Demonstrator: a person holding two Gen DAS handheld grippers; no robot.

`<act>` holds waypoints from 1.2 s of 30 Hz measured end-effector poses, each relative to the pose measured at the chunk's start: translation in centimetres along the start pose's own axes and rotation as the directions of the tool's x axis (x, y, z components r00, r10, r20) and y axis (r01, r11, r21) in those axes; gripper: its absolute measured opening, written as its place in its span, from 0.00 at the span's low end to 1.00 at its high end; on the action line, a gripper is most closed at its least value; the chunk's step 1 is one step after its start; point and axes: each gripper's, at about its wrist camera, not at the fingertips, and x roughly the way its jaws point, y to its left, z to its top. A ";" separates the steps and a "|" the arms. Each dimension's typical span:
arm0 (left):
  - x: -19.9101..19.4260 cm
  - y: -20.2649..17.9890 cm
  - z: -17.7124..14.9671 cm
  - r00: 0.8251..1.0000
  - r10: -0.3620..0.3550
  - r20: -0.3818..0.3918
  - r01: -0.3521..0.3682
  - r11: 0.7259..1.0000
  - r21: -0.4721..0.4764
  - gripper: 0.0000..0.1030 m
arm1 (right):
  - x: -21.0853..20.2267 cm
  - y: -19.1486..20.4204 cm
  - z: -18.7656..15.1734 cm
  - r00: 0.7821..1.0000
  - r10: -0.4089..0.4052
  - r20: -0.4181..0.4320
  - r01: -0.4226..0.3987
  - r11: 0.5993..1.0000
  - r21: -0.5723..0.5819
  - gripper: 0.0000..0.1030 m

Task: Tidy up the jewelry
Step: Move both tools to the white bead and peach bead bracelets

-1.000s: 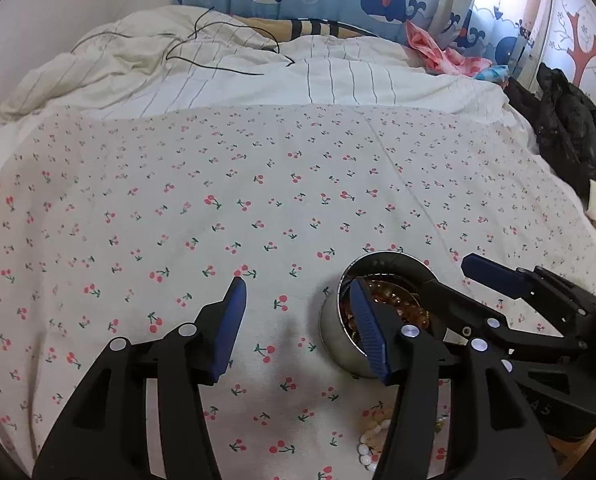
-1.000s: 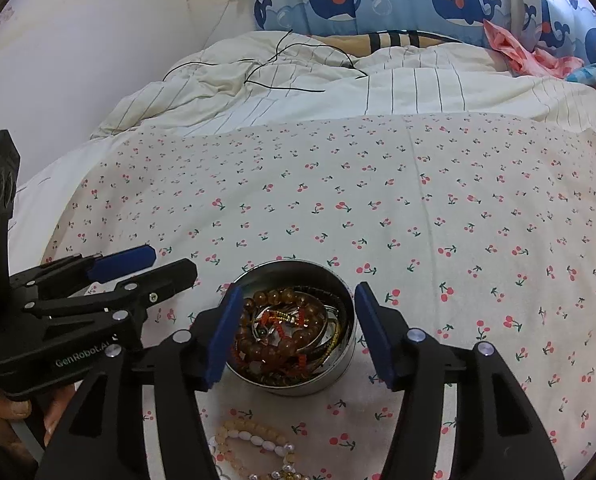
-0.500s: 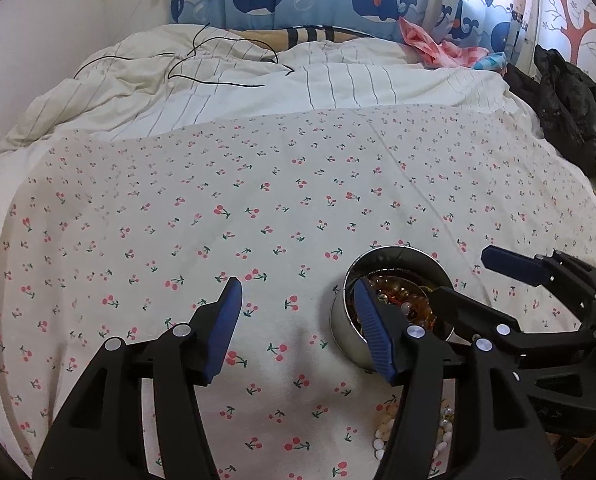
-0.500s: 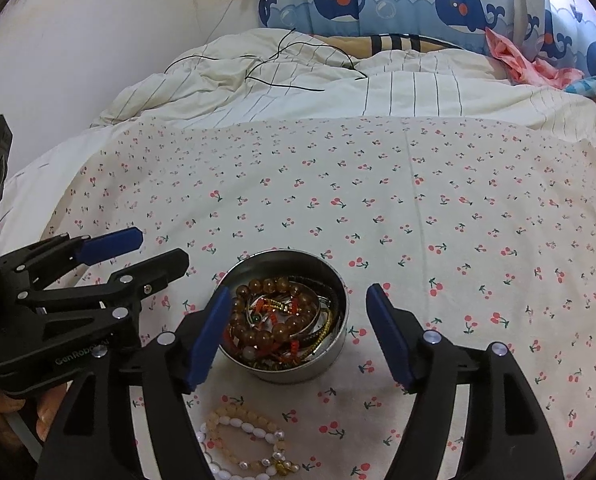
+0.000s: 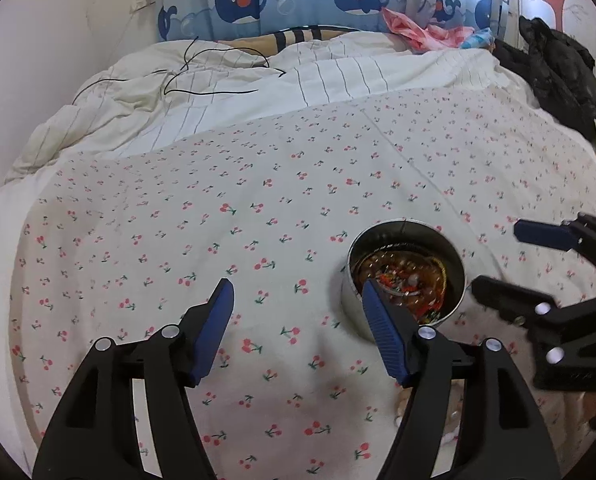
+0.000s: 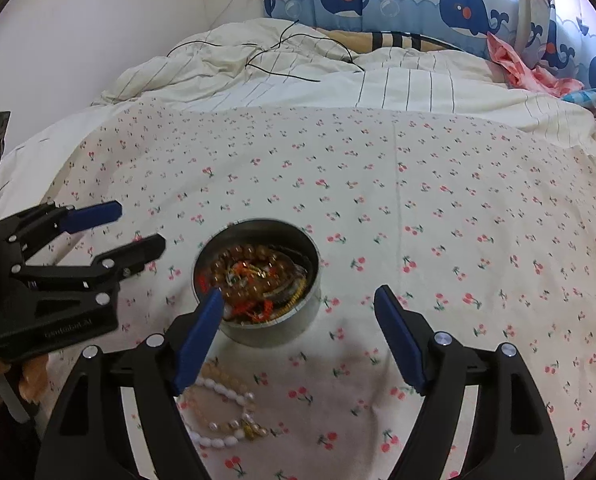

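Observation:
A round metal tin (image 6: 298, 312) full of brown bead bracelets and red cords (image 6: 253, 280) stands on the cherry-print bedsheet; it also shows in the left wrist view (image 5: 352, 304). A white and peach bead bracelet (image 6: 221, 412) lies on the sheet just in front of the tin. My right gripper (image 6: 298, 300) is open and empty, above the tin's near right side. My left gripper (image 5: 295, 292) is open and empty, to the left of the tin. Each gripper shows in the other's view, the left (image 6: 137, 228) and the right (image 5: 498, 258).
A rumpled striped white duvet (image 5: 257, 92) with a black cable (image 5: 201, 80) lies at the back of the bed. Pink clothes (image 5: 418, 32) and a black jacket (image 5: 554, 76) lie at the back right. A wall runs along the left.
Both grippers have drawn back and risen a little from the tin. The right gripper has shifted right, so the tin now sits by its left finger. Both stay open.

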 end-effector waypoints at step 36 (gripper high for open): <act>0.8 1.1 -4.6 0.970 -0.136 -0.200 0.143 0.990 0.017 0.71 | 3.2 2.3 -6.3 0.966 -0.190 -0.175 0.131 0.945 -0.300 0.82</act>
